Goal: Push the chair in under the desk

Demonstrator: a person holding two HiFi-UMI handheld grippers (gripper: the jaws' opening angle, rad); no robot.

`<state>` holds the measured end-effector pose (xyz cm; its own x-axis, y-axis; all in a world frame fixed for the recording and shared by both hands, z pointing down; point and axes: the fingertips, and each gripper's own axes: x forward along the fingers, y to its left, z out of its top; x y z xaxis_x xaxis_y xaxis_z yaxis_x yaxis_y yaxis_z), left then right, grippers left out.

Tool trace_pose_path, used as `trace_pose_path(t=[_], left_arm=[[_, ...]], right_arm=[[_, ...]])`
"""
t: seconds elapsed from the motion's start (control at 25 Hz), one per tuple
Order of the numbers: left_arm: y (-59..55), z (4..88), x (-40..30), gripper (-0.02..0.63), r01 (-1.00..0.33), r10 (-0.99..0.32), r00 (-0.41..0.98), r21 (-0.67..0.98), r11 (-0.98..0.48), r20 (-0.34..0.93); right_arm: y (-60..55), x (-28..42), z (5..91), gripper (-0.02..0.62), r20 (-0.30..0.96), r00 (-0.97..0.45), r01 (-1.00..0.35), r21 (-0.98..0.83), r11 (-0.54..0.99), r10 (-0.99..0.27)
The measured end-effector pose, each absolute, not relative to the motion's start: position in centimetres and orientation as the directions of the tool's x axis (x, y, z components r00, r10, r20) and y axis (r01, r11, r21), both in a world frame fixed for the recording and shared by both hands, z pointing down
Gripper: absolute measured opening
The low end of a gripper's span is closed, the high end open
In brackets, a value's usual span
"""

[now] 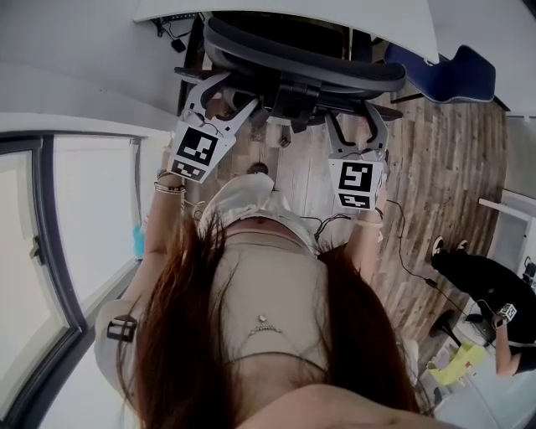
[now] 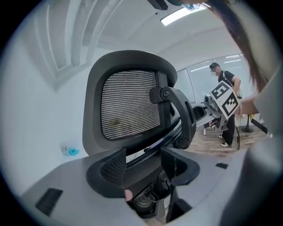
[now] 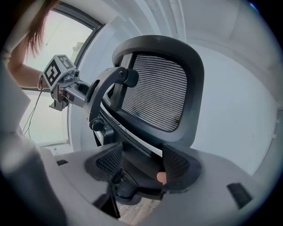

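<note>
The chair (image 1: 301, 71) is black, its headrest mesh (image 2: 128, 103) finely ribbed in grey. Each marker cube (image 1: 194, 152) shows black squares on white. The floor (image 1: 452, 167) is brown-grey wood planking, the desk (image 1: 377, 21) white.

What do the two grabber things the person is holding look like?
The left gripper and right gripper are pale grey, each with two curved fingers, dark bumpy pads and a white cube with black square markers. Thin bracelets circle the left wrist.

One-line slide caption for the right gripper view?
Right gripper, jaws apart, at the office chair's back, just below its mesh headrest.
</note>
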<state>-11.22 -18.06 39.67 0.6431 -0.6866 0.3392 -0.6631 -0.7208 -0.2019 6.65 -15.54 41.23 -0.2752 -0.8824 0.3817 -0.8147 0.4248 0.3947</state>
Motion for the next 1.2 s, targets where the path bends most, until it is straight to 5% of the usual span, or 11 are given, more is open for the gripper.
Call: trace_pose_path(t=[1.2], left_arm=[[-20.0,40.3,-10.5,0.238,-0.662,-0.677,0.647,-0.181,-0.727,0.351]], right_arm=[[-18.3,7.5,41.6,0.287,0.369,-0.285,-0.805,0.409,0.430,-0.885]])
